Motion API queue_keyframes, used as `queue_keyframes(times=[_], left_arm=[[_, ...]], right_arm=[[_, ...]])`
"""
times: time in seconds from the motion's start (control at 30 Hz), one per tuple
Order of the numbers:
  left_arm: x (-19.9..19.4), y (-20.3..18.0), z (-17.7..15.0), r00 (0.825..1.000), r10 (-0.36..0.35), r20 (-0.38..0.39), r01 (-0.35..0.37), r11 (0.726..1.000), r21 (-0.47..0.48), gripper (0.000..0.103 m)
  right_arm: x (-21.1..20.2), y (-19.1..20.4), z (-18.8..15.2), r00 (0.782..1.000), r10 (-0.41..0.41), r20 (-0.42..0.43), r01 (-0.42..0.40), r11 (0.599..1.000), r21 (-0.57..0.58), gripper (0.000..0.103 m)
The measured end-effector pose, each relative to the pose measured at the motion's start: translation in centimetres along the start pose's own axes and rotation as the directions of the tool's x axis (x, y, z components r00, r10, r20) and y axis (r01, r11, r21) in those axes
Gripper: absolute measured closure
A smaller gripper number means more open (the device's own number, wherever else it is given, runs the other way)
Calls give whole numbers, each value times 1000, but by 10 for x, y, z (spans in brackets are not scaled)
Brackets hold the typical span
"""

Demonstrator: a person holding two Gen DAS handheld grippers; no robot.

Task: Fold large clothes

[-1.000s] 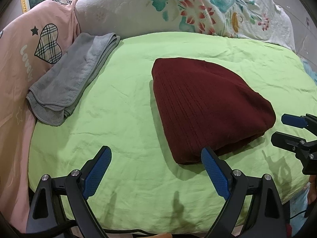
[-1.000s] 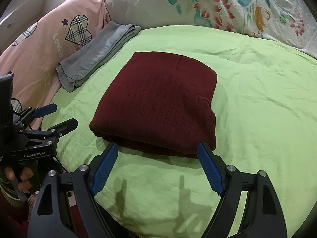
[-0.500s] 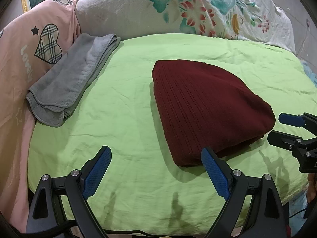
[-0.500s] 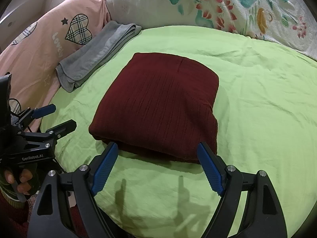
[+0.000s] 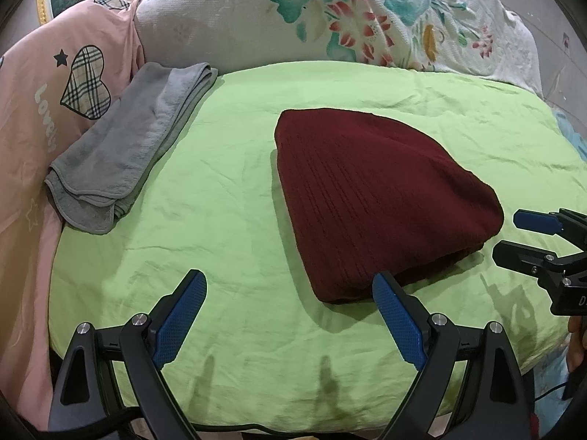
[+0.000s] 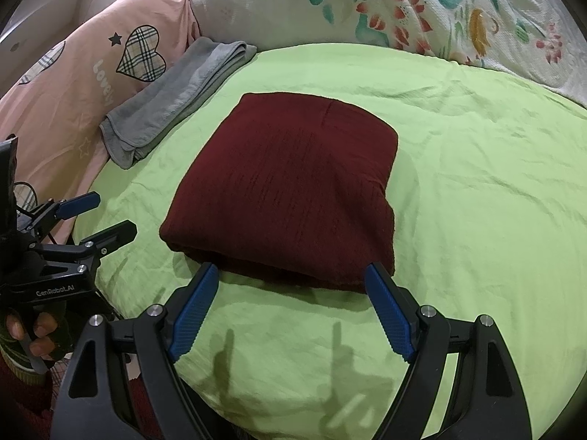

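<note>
A dark red knitted garment (image 5: pixel 378 198) lies folded into a thick rectangle on the green bed sheet (image 5: pixel 220 220); it also shows in the right wrist view (image 6: pixel 293 187). My left gripper (image 5: pixel 290 311) is open and empty, just short of the garment's near left corner. My right gripper (image 6: pixel 290 300) is open and empty, just in front of the garment's near edge. Each gripper shows in the other's view, the right one (image 5: pixel 513 234) and the left one (image 6: pixel 106 216), both open.
A folded grey towel (image 5: pixel 124 154) lies at the sheet's left edge, also in the right wrist view (image 6: pixel 176 99). A pink quilt with plaid hearts (image 5: pixel 55 84) is on the left. A white floral quilt (image 5: pixel 330 18) is piled behind.
Both grippers have drifted back slightly from the garment. The garment has not moved and both grippers stay open.
</note>
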State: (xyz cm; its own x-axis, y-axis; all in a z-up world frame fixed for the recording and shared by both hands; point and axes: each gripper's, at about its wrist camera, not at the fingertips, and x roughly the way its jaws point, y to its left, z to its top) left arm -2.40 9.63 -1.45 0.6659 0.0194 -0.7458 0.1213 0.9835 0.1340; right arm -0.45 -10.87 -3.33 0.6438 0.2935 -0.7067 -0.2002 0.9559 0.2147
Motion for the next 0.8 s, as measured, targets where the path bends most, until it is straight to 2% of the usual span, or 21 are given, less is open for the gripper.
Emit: queue_keyframes(times=[0.8], left_arm=[[10, -3, -4, 999, -36, -38, 35, 999, -9, 11]], right_arm=[[7, 2, -3, 1000, -4, -27, 4, 1000, 0, 21]])
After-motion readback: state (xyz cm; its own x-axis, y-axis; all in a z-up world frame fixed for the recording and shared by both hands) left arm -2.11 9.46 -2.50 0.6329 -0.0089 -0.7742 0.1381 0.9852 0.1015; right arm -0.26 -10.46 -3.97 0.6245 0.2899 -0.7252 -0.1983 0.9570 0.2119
